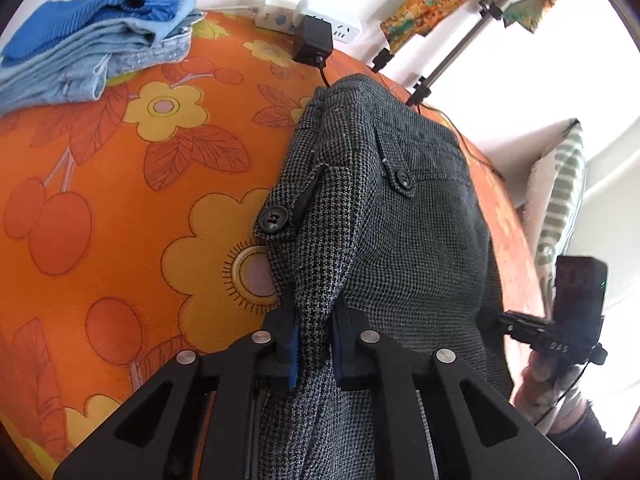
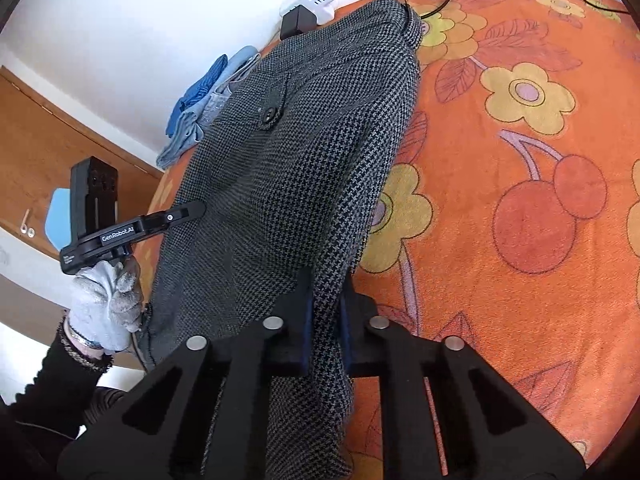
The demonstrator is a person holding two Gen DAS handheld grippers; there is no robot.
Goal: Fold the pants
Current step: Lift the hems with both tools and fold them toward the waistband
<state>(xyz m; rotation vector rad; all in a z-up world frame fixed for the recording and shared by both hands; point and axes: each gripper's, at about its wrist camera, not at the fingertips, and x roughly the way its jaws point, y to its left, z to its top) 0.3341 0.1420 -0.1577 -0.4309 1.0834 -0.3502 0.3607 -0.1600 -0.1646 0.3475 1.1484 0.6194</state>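
Grey houndstooth pants (image 1: 400, 240) with black buttons hang lifted over an orange flowered bed cover (image 1: 120, 200). My left gripper (image 1: 314, 344) is shut on one edge of the pants. My right gripper (image 2: 326, 332) is shut on the other edge of the same pants (image 2: 288, 168). The fabric stretches between the two grippers, its far end resting on the cover. The right gripper's body shows at the right of the left wrist view (image 1: 560, 336). The left gripper's body, held by a gloved hand, shows at the left of the right wrist view (image 2: 120, 232).
A stack of folded blue and denim clothes (image 1: 92, 48) lies at the far left of the cover. A white power strip (image 1: 312, 24) with a black adapter and cable sits by the wall. Tripod legs (image 1: 452, 52) stand behind. A striped cushion (image 1: 560, 200) is at the right.
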